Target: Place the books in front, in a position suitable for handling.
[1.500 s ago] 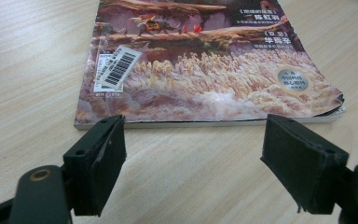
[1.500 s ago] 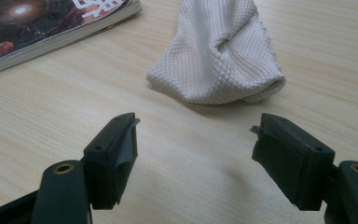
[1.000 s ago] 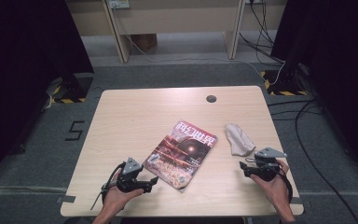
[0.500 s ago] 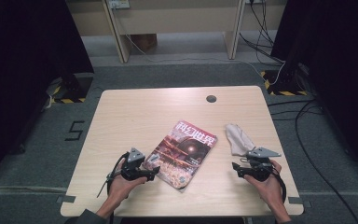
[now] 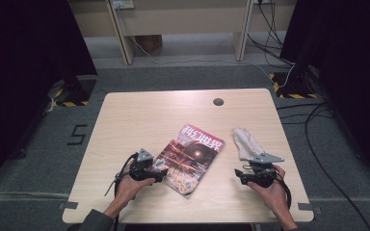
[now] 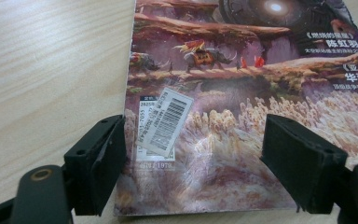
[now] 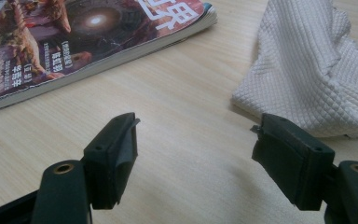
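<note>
The magazine (image 5: 189,158) lies flat near the table's (image 5: 125,120) front edge. Your left gripper (image 6: 191,154), jaws wide, straddles its near corner: closing could just buckle the cover. Your right gripper (image 7: 193,154), wide and empty, may snag the white cloth (image 7: 312,70).

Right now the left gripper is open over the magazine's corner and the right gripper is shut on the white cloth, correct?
Not quite. The left gripper is open over the magazine, but the right gripper is open too, holding nothing. The right gripper view shows its jaws apart over bare table, with the white cloth lying just beyond them.
</note>
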Available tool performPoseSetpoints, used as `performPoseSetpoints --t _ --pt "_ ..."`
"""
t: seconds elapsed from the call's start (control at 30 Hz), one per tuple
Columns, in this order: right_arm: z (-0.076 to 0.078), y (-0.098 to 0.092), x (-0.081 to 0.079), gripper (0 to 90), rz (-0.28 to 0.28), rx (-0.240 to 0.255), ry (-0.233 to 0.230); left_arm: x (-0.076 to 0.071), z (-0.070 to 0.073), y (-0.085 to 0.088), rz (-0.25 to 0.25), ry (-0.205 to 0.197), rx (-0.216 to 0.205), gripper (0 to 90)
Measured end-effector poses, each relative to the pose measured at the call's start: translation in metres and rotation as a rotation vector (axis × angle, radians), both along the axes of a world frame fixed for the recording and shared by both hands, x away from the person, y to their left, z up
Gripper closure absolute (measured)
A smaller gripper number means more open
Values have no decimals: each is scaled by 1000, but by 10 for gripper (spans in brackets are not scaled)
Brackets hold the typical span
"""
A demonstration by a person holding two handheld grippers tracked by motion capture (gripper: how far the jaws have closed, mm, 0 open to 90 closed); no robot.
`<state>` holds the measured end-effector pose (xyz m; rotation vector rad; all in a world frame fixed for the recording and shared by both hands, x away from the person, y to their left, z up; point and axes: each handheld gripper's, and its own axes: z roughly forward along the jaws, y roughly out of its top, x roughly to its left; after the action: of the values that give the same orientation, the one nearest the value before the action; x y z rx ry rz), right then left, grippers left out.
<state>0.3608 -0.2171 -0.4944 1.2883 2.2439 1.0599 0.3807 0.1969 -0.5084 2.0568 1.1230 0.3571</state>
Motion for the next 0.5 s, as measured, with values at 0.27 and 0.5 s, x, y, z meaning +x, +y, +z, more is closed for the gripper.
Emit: performPoseSetpoints --t 0.27,0.5 --pt "-1 1 0 296 7 -3 0 4 -3 4 18 12 5 202" --pt "-1 1 0 296 6 -2 1 2 -4 1 4 32 18 191"
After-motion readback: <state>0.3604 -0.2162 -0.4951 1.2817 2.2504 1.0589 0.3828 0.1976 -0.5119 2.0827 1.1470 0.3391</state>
